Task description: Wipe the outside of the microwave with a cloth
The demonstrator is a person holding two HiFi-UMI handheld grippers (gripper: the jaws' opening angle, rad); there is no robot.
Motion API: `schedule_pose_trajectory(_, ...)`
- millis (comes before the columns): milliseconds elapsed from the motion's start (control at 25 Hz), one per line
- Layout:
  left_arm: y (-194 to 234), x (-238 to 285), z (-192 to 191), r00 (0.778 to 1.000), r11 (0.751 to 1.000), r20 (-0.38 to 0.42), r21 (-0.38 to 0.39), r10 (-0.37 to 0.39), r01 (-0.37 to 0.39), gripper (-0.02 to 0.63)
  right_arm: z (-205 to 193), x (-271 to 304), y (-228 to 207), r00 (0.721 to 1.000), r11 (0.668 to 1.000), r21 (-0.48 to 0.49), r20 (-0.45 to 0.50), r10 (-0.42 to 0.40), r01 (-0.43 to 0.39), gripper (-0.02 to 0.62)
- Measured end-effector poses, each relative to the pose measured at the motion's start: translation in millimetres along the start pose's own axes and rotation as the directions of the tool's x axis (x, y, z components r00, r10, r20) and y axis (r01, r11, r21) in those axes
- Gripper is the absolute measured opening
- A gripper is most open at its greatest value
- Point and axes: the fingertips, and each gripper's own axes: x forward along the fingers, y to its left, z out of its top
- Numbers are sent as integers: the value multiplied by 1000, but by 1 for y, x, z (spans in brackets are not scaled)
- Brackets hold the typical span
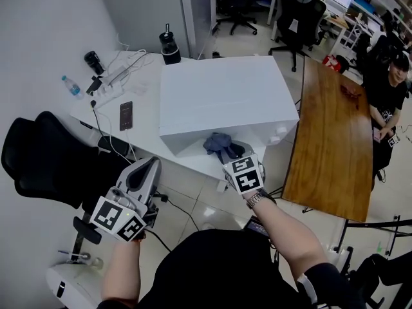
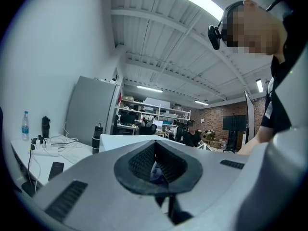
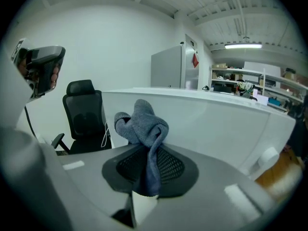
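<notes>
The microwave is a plain white box [image 1: 225,95] on a white table [image 1: 145,118]; its front face fills the right gripper view [image 3: 216,114]. A grey-blue cloth [image 1: 219,145] is bunched against the lower front of that box. My right gripper [image 1: 233,154] is shut on the cloth, which sticks up from between the pads [image 3: 144,129]. My left gripper [image 1: 151,166] hangs lower left, off the table's near edge and apart from the box. Its jaws stand together with nothing between them [image 2: 155,160].
A black office chair [image 1: 45,159] stands at the left beside my left gripper. On the table lie a phone [image 1: 125,115], a power strip with cables [image 1: 109,79], a water bottle [image 1: 72,86] and a black flask [image 1: 170,47]. A wooden table [image 1: 335,140] with a seated person [image 1: 389,89] is at the right.
</notes>
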Motion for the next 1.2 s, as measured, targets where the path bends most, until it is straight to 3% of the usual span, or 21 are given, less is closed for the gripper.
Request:
schedule_pose_trajectory(720, -90, 86, -1, 998, 999, -30, 7, -46, 47, 5, -40, -67, -134, 994, 991, 82, -6, -105, 105, 60)
schedule_pose_trajectory(1200, -131, 102, -4, 999, 999, -34, 17, -37, 37, 5, -53, -98, -162, 995, 992, 84, 3, -96, 96, 60)
